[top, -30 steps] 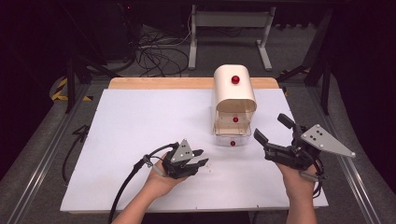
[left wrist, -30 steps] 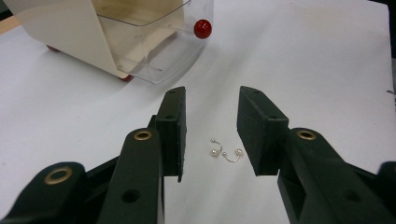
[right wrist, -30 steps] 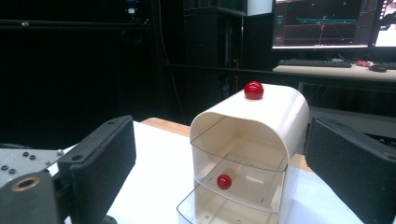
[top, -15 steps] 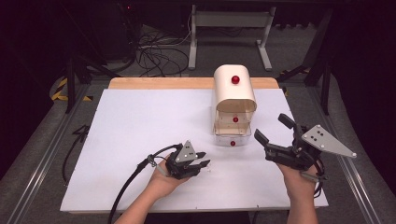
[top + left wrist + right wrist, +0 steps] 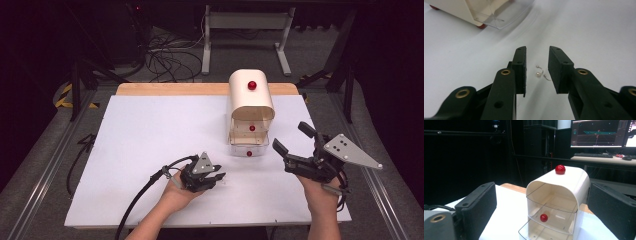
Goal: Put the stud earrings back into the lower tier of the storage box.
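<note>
1. Though no brand, label or readable writing appears in the high view, it shows the left gripper (image 5: 216, 177) low at centre on the white table (image 5: 150, 135), its jaws drawn fairly near each other with a gap left; they have just been closing. The earring is too small to make out here. At lower right the right gripper (image 5: 292, 137) hangs with its jaws spread wide and nothing between them, aimed at the cream drawer box (image 5: 251, 102), which stands right of centre with its lowest clear drawer (image 5: 248, 148) pulled out.

2. In the left gripper view, the two black jaws rise from the bottom edge, parted, and the small pearl earring (image 5: 539, 73) lies on the white surface in the gap at centre frame. Neither pad touches it. The box's corner and the clear drawer sit at upper left, well apart from the jaws.

3. In the right gripper view, the jaws stand far apart at the left and right edges, holding nothing. The drawer box fills the centre between them, farther off, a red knob (image 5: 560, 169) on top. A monitor (image 5: 596, 133) glows at upper right, its writing too small to read.
</note>
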Tool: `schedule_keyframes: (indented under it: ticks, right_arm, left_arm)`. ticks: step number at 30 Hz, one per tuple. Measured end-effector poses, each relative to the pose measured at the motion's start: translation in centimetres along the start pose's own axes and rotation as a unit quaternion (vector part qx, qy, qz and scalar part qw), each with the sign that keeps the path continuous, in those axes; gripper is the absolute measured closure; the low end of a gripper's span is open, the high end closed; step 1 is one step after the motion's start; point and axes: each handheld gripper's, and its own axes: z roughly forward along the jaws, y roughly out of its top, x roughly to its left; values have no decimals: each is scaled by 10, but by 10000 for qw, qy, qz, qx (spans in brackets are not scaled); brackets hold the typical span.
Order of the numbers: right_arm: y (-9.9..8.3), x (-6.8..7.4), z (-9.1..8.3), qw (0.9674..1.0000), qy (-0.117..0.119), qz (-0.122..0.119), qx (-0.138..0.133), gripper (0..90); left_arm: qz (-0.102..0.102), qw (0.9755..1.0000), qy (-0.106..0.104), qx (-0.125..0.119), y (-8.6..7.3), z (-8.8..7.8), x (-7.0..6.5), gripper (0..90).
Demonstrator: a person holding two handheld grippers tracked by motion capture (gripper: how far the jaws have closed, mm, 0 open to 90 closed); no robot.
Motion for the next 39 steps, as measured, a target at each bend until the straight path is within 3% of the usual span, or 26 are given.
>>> schedule_keyframes:
  ticks: [18,23,27,32,39]
  right_arm:
    - [0,0,0,10000,-20,27,22,95]
    - [0,0,-1,10000,-4,38,2,95]
    - [1,-1,-1,10000,-14,37,-10,95]
    - [1,-1,-2,10000,-15,21,-16,95]
    - [1,-1,-2,10000,-6,21,-28,95]
  left_arm:
    - [-91,9996,23,277,-5,17,1,699]
    - [-49,9992,63,402,-4,19,0,703]
    - [94,9987,104,487,-3,24,-3,709]
    - [95,9985,129,530,-2,27,-3,716]
    - [-47,9984,73,564,-2,27,-1,723]
